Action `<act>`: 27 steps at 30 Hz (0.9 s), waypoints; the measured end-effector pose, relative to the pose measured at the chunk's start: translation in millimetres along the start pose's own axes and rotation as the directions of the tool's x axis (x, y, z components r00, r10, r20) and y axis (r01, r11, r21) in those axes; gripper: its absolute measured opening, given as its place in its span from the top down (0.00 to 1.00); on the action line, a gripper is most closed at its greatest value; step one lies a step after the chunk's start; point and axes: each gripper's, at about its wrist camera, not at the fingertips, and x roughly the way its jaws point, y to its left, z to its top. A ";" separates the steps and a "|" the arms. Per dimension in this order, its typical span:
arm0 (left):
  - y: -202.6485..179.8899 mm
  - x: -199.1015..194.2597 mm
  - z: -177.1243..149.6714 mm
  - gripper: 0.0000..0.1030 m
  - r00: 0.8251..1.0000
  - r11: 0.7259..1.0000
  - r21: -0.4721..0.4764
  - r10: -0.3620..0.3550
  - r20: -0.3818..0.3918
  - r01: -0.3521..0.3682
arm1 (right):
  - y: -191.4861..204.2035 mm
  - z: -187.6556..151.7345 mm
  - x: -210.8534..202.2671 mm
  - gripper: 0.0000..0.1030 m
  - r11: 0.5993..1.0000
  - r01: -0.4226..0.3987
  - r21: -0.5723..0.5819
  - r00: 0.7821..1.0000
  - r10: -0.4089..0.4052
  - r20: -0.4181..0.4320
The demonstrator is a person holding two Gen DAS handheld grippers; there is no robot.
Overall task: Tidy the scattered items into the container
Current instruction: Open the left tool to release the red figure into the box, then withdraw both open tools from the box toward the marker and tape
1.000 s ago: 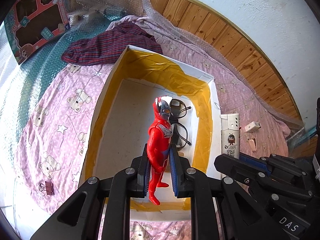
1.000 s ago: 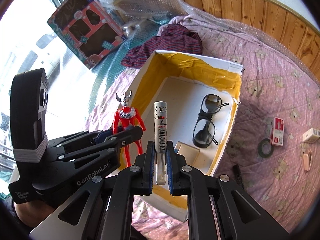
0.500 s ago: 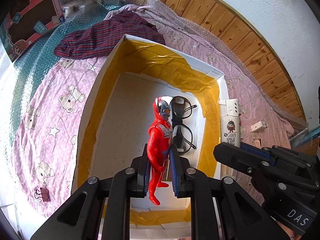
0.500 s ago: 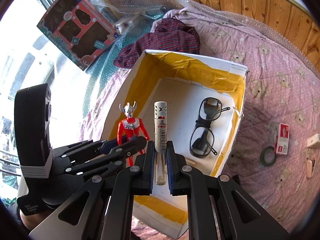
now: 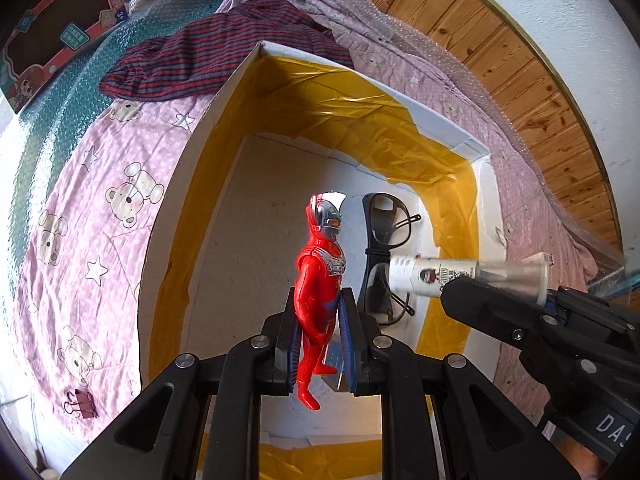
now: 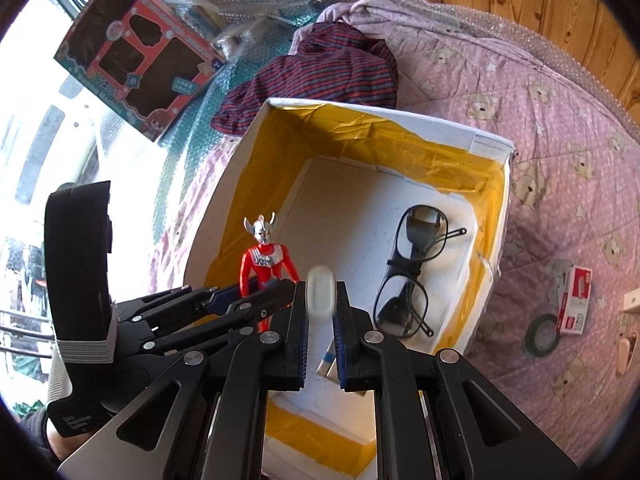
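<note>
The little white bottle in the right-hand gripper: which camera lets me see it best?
The left wrist view. There the white bottle shows side-on, with its printed label and clear end, held by the right gripper over the box. The right wrist view shows only its blurred white top, end-on between the fingers.

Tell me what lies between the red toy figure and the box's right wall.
In the right wrist view, black glasses lie on the box floor between the red toy figure and that wall.

Both wrist views look down, close, into the same box [image 5: 448,128]; edges perhaps distorted.
</note>
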 end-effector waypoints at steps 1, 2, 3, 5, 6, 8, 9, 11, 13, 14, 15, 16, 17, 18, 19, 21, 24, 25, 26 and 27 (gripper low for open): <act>0.3 2.7 2.0 0.82 1.000 1.000 -0.001 0.003 -0.006 -0.003 | -1.6 2.1 1.7 0.88 1.000 0.000 0.003 1.000 0.000 -0.001; 0.9 5.1 3.9 0.82 1.000 1.000 -0.005 0.007 -0.011 -0.007 | -3.1 3.6 2.5 0.88 1.000 0.001 0.007 1.000 -0.001 -0.002; 2.1 7.3 5.8 0.82 1.000 1.000 -0.011 0.007 -0.016 -0.007 | -5.0 4.7 3.3 0.87 1.000 -0.001 0.012 1.000 0.001 -0.001; 4.3 10.5 8.9 0.79 1.000 1.000 -0.022 0.003 -0.021 -0.004 | -10.4 5.9 4.1 0.85 0.999 -0.015 0.034 1.000 0.015 0.002; 5.5 11.4 10.4 0.72 1.000 1.000 -0.030 0.009 -0.022 -0.010 | -13.6 6.0 4.8 0.84 0.998 -0.023 0.050 1.000 0.023 0.001; 7.6 12.2 12.3 0.56 1.000 0.998 -0.049 0.024 -0.019 -0.024 | -21.0 6.0 6.4 0.83 0.996 -0.030 0.078 1.000 0.031 -0.001; 8.6 12.3 12.5 0.55 0.999 0.998 -0.055 0.027 -0.017 -0.028 | -23.1 5.8 6.3 0.83 0.996 -0.028 0.082 1.000 0.028 -0.001; 9.9 12.6 12.7 0.55 0.999 0.998 -0.055 0.029 -0.018 -0.030 | -26.6 4.3 5.7 0.83 0.996 -0.029 0.089 1.000 0.029 -0.001; 10.8 12.2 12.5 0.55 0.999 0.998 -0.057 0.031 -0.019 -0.032 | -28.0 2.4 4.5 0.83 0.995 -0.032 0.092 0.999 0.033 -0.001; 10.6 11.7 12.3 0.55 0.999 0.998 -0.057 0.031 -0.018 -0.032 | -27.9 1.3 3.6 0.83 0.995 -0.034 0.092 0.999 0.034 0.001; 10.0 10.7 12.1 0.55 0.999 0.998 -0.055 0.032 -0.016 -0.033 | -27.7 -0.1 2.2 0.83 0.995 -0.036 0.093 0.999 0.036 0.003; 9.8 9.3 12.0 0.55 0.999 0.998 -0.054 0.037 -0.014 -0.037 | -27.6 -1.7 0.1 0.83 0.995 -0.038 0.094 0.999 0.038 0.006; 10.5 7.0 11.7 0.55 0.999 0.997 -0.058 0.041 -0.008 -0.042 | -27.5 -3.6 -2.4 0.83 0.995 -0.041 0.094 0.999 0.041 0.010; 10.9 4.1 10.8 0.55 0.999 0.997 -0.062 0.042 -0.003 -0.042 | -27.8 -5.8 -4.6 0.83 0.995 -0.044 0.094 0.999 0.043 0.013; 11.1 1.5 10.0 0.55 0.999 0.997 -0.064 0.041 0.001 -0.041 | -28.2 -8.6 -7.5 0.83 0.994 -0.046 0.096 0.999 0.044 0.018; 12.1 -2.7 10.2 0.55 0.999 0.997 -0.063 0.044 0.008 -0.043 | -28.9 -14.4 -12.5 0.83 0.994 -0.048 0.100 0.999 0.045 0.025; 13.2 -10.7 8.2 0.55 0.999 0.997 -0.064 0.046 0.019 -0.045 | -29.3 -24.9 -20.7 0.83 0.993 -0.047 0.107 0.998 0.044 0.035; 13.5 -13.6 6.6 0.55 0.999 0.997 -0.063 0.045 0.024 -0.044 | -29.1 -29.1 -23.6 0.83 0.993 -0.047 0.108 0.998 0.043 0.038; 13.2 -16.8 4.4 0.55 0.999 0.997 -0.061 0.046 0.029 -0.045 | -28.8 -33.2 -26.5 0.83 0.993 -0.047 0.109 0.998 0.042 0.042; 12.8 -20.2 2.2 0.55 0.998 0.997 -0.061 0.048 0.034 -0.046 | -28.3 -37.2 -29.6 0.83 0.993 -0.047 0.109 0.998 0.043 0.045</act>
